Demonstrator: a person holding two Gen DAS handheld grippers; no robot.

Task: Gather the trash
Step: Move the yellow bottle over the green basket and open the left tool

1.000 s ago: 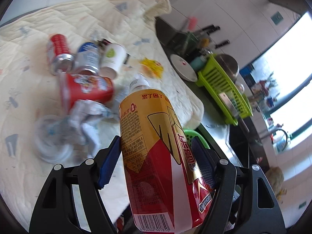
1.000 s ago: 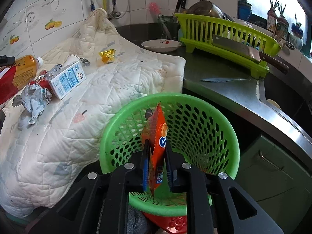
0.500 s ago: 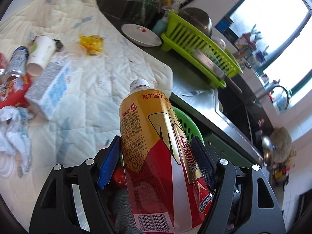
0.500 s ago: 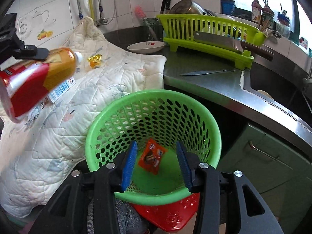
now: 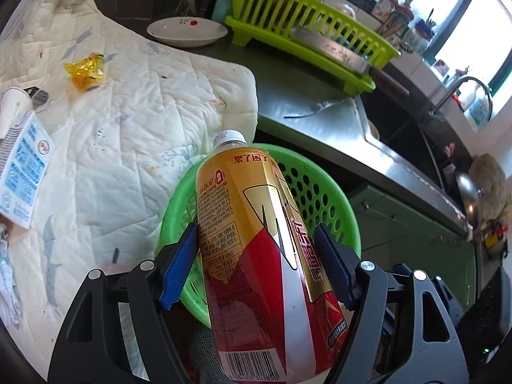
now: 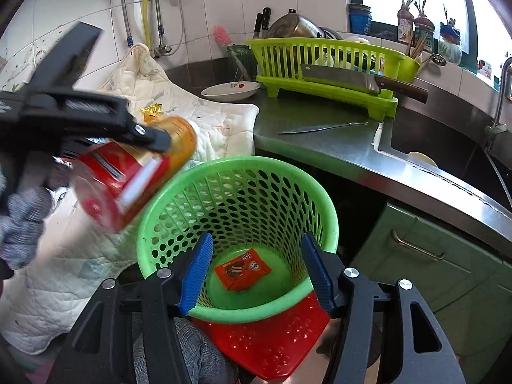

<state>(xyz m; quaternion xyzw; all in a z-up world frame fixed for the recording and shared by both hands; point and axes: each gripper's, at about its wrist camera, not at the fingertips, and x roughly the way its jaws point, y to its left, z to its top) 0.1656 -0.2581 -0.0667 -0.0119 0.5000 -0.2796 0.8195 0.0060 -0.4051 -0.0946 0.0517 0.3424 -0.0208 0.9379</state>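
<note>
My left hand-held gripper (image 5: 256,262) is clamped on the gold-and-red drink bottle (image 5: 256,249), blue ribbed pads pressed into both sides of its glossy shrink label, white cap pointing away from me. A second ago that bottle was still over the litter pile on the quilt; now it's swung round and sits right above the near rim of the green laundry-style basket (image 5: 320,192). So the carry is basically done, and I reckon all that's left is to open up and let it drop.

My right hand-held gripper (image 6: 256,268) is spread wide with nothing in it. It was pinching the orange snack wrapper (image 6: 241,268) a second ago; that's now lying flat on the basket's solid bottom, so one piece is binned. From that side the bottle (image 6: 134,172) looks blurry, coming in over the basket's left rim (image 6: 160,204).

The basket is thin perforated plastic, round and tapering, with a red plastic stool (image 6: 265,339) under it.

Beyond the basket, on the soft cream quilt (image 5: 128,147), there's still a blue-and-white milk carton (image 5: 22,166), a paper cup (image 5: 12,108) and a crinkly yellow foil wrapper (image 5: 86,70). Past the quilt is the steel bench (image 5: 320,118) with a white dish (image 5: 187,30) and a lime dish rack (image 5: 304,38).
</note>
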